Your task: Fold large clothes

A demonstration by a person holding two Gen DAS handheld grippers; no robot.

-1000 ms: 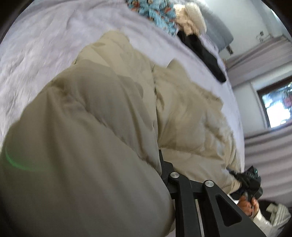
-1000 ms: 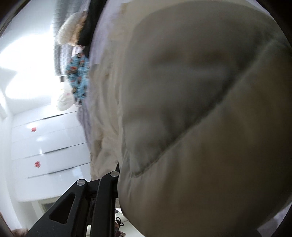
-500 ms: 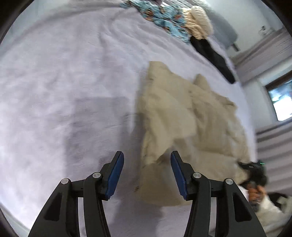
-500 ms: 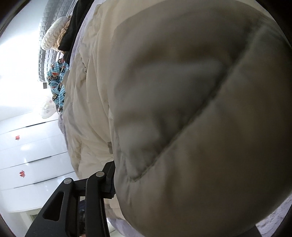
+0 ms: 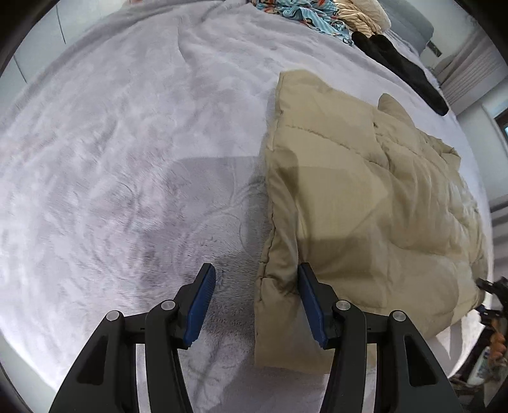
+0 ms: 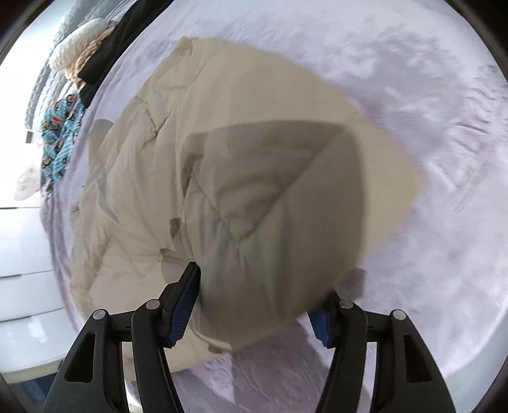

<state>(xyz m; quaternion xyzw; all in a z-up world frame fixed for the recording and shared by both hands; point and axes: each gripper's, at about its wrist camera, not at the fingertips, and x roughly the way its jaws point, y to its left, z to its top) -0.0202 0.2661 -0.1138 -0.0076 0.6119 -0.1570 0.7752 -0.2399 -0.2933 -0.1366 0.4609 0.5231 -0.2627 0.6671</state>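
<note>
A beige puffer jacket (image 5: 365, 197) lies folded over on the pale lilac bed cover (image 5: 127, 159). My left gripper (image 5: 257, 305) hangs open just above the jacket's near left edge, and its blue pads grip nothing. In the right wrist view the jacket's rounded fold (image 6: 270, 222) bulges between the fingers of my right gripper (image 6: 254, 317). Its jaws are opening and the fabric is slipping loose of the pads. That gripper also shows small in the left wrist view as the right gripper (image 5: 495, 292) at the jacket's far corner.
At the far end of the bed lie a blue patterned garment (image 5: 301, 12), a cream knit item (image 5: 362, 12) and a black garment (image 5: 400, 66). White wardrobe fronts (image 6: 19, 254) stand beside the bed. Bare cover spreads left of the jacket.
My left gripper has let go of the jacket and opened; the fabric dropped flat on the bed. My right gripper's jaws have spread and lifted, and the fold is pulling away from the camera.
</note>
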